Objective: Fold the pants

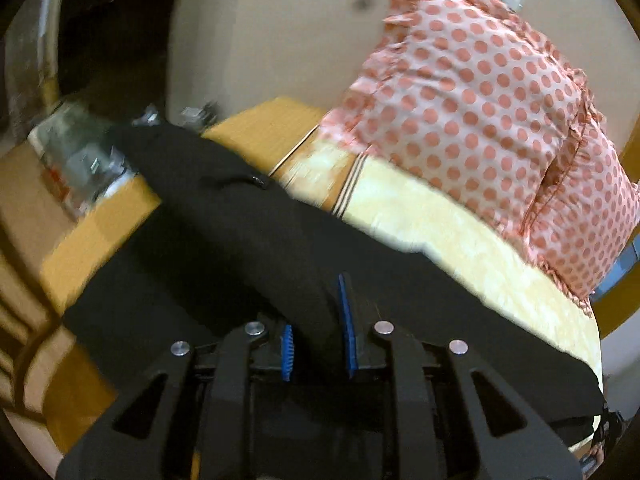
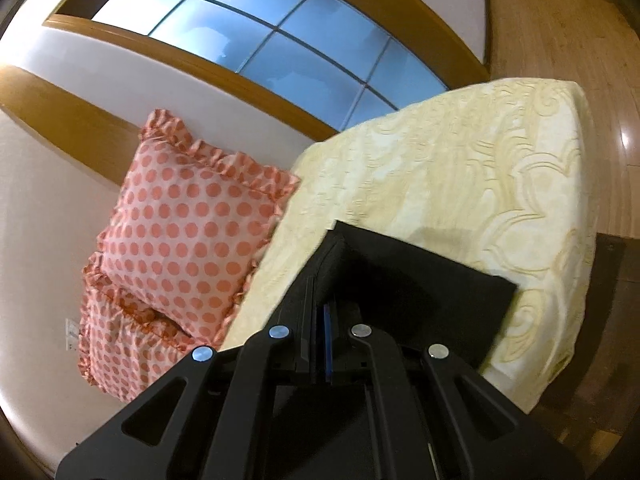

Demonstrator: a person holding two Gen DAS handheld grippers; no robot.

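Observation:
The black pants (image 1: 240, 232) stretch across the left wrist view, lifted over the cream bedspread (image 1: 460, 240). My left gripper (image 1: 316, 320) is shut on a thick fold of the pants between its blue pads (image 1: 346, 320). In the right wrist view my right gripper (image 2: 326, 312) is shut on a corner of the pants (image 2: 420, 280), which hangs as a flat black panel over the bedspread (image 2: 460, 160). Its jaws stand nearly together with cloth between them.
A pink polka-dot pillow (image 1: 480, 112) leans against the wall at the head of the bed; it also shows in the right wrist view (image 2: 188, 224). A wooden nightstand (image 1: 260, 128) with clutter (image 1: 80, 160) is beside the bed. A window (image 2: 260, 32) and wooden floor (image 2: 560, 20) lie beyond.

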